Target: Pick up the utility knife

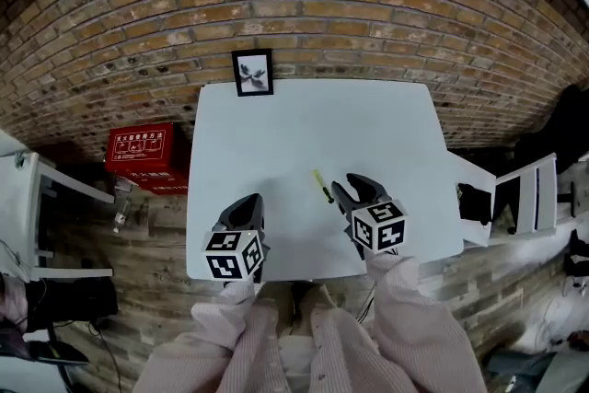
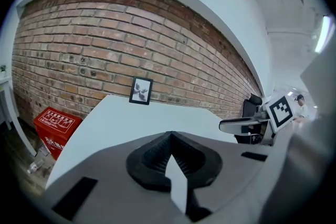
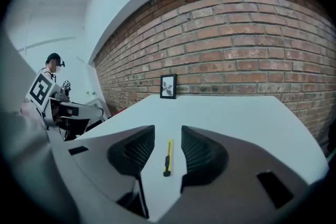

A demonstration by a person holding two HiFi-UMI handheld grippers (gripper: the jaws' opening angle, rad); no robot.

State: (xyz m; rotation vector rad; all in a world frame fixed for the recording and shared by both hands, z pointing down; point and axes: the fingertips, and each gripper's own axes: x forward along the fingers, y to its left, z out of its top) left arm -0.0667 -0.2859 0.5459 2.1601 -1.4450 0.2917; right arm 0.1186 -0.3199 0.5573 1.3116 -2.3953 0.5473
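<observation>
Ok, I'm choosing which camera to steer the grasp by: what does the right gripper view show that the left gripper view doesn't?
Only the right gripper view: the yellow utility knife lying on the table, seen between the open jaws of the right gripper, not gripped. Only the left gripper view: the left gripper with its jaws shut and nothing in them. Both: the white table, the framed picture and the brick wall.
</observation>
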